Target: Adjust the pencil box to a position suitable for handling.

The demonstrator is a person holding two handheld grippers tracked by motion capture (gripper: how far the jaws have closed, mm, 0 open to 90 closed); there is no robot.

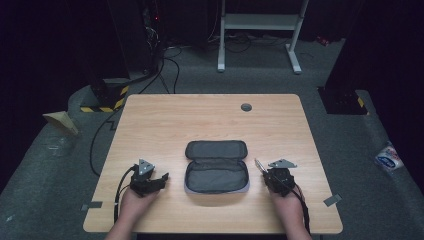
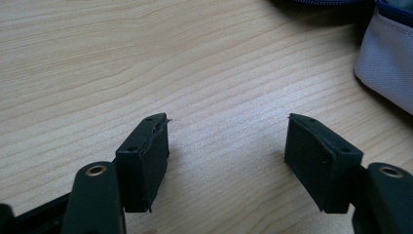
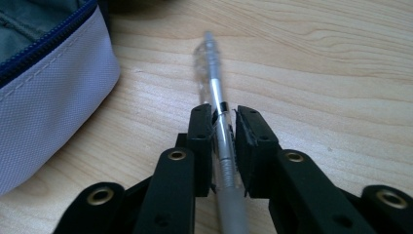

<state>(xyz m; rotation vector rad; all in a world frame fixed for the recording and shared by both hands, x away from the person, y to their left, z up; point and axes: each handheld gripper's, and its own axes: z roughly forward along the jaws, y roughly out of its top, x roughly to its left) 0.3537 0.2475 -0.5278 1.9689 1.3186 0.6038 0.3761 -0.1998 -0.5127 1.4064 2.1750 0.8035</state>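
**A:** so the right gripper (image 3: 224, 119) is clamping its black jaws tight on a clear plastic pen with a grey grip (image 3: 216, 105), which is lying on the light woodgrain table (image 1: 210, 120) just beside the open fabric pencil case with pale grey sides and a blue zip (image 1: 217, 166).

**B:** yep, and the pen's back end is getting cut off under the jaws. The left gripper (image 2: 226, 134) is sitting wide open with nothing between its pads, only bare wood.

**A:** what's inside the case is looking dark, probably nothing, hard to tell. Plenty of free tabletop is showing behind it.
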